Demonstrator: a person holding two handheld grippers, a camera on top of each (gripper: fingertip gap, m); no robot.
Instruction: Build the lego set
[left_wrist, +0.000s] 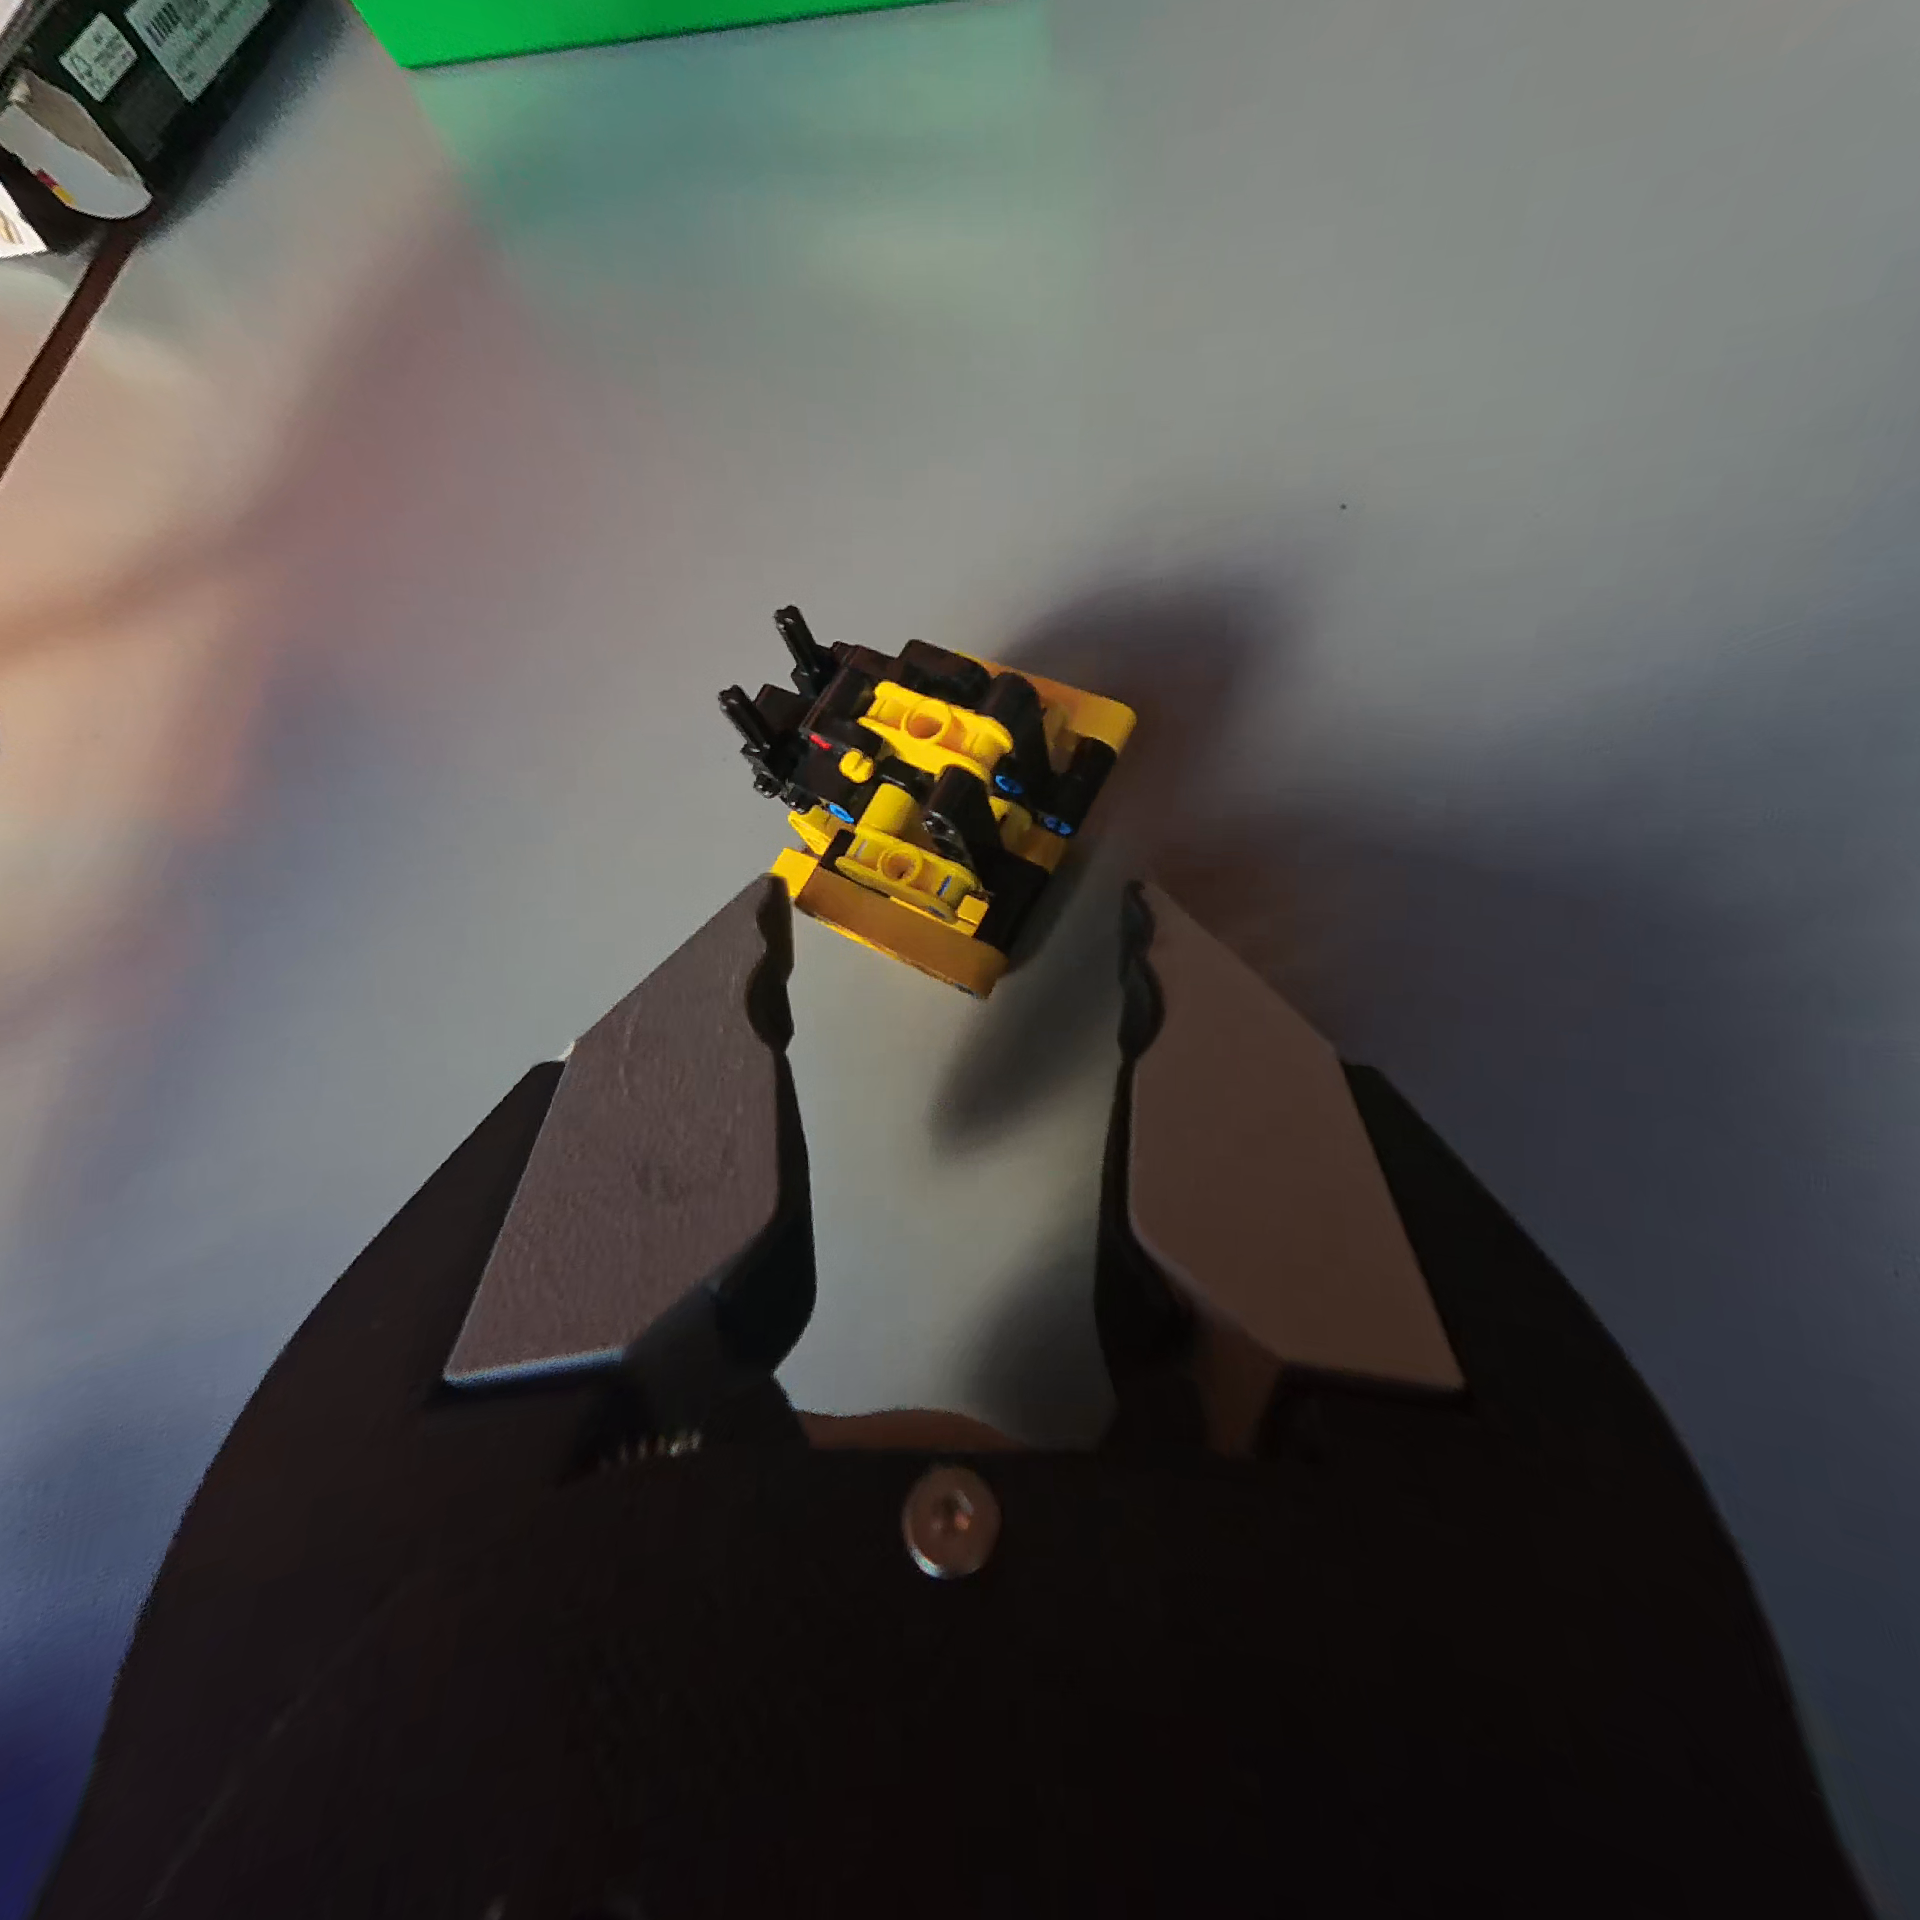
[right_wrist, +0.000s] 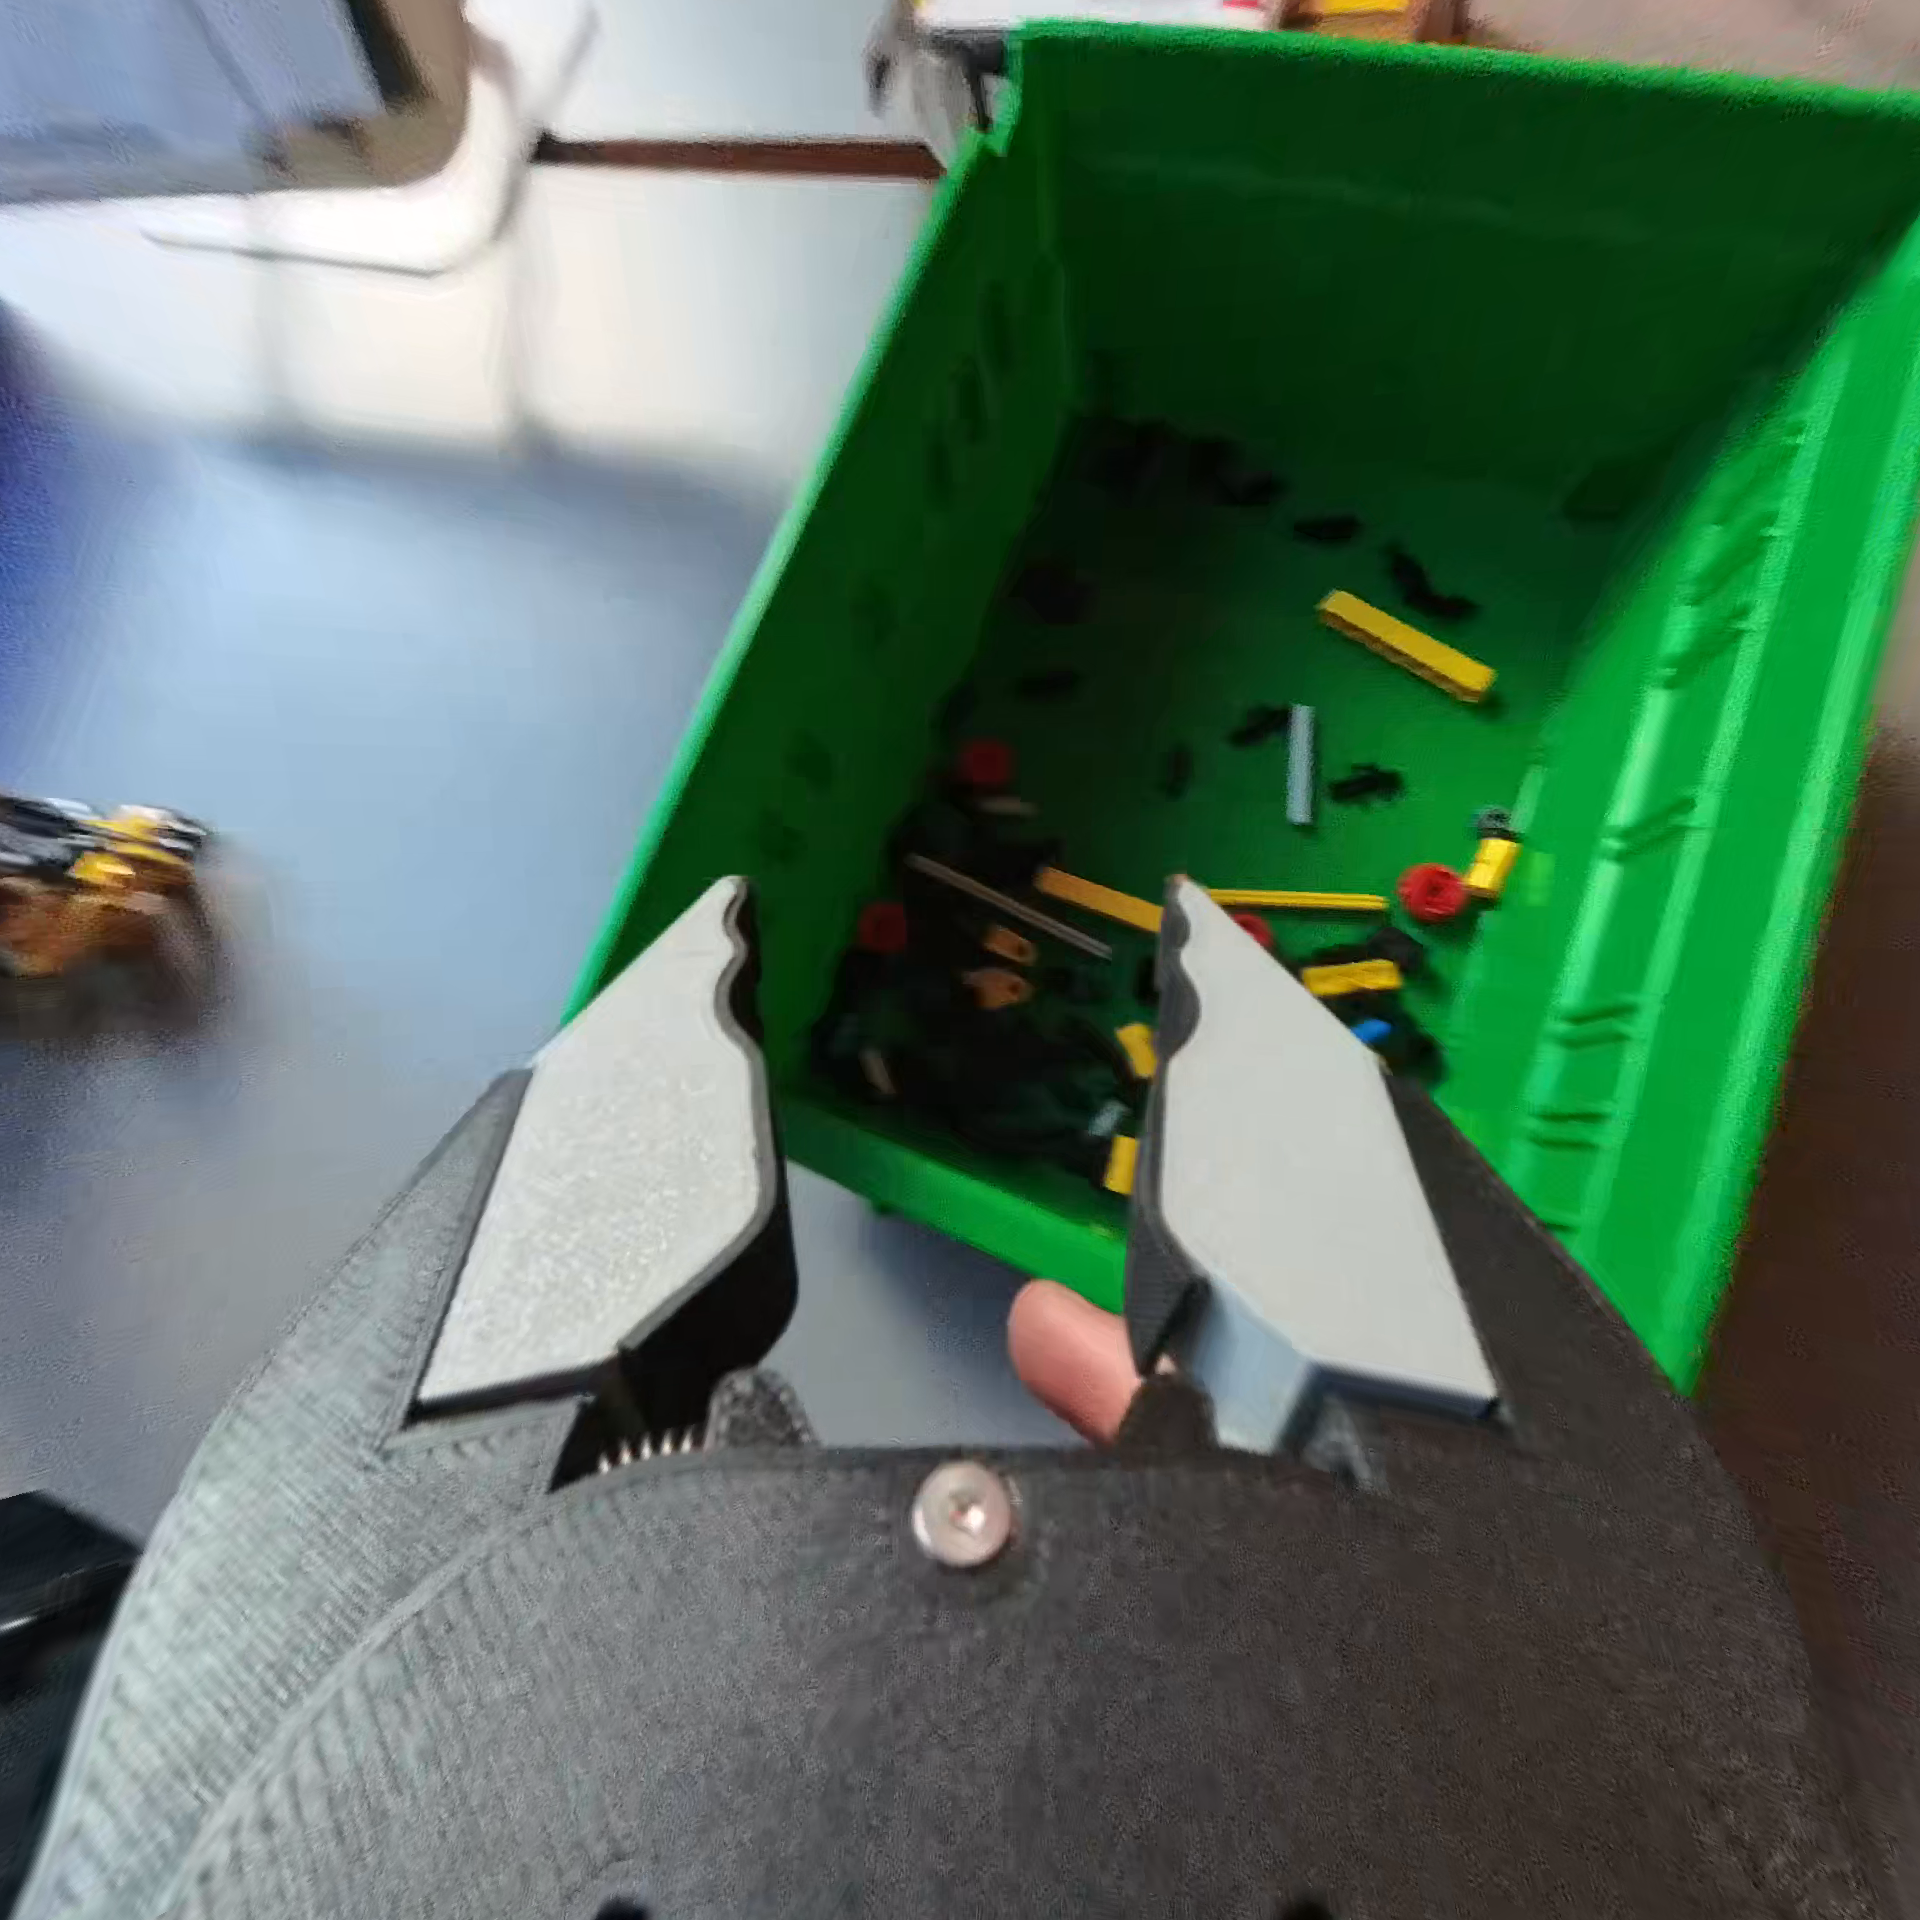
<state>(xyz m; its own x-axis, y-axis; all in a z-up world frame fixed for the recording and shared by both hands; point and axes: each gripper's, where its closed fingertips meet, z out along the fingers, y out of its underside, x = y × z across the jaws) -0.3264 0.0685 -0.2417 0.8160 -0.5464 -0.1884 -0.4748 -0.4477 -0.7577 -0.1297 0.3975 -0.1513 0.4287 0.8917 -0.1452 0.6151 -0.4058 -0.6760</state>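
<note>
The left gripper (left_wrist: 951, 894) is pointing downward, fingers spread wide apart. The right gripper (right_wrist: 956, 894) is likewise gaping, a fingertip (right_wrist: 1070, 1356) showing beneath it.

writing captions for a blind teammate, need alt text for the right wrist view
The open, empty right gripper points into a green plastic bin of loose lego pieces, among them yellow beams, red round parts and black pins. To the left, the blurred yellow and black lego model sits on the pale table.

Yellow and black lego assembly (left_wrist: 914, 810) with blue pins and a red spot, pale grey-blue table (left_wrist: 1351, 416), bright green bin (right_wrist: 1351, 312) holding yellow beam (right_wrist: 1408, 645), grey axle (right_wrist: 1300, 764), red wheel hub (right_wrist: 1431, 891), black pieces, grey gripper fingers (right_wrist: 623, 1143) on black bodies
</note>
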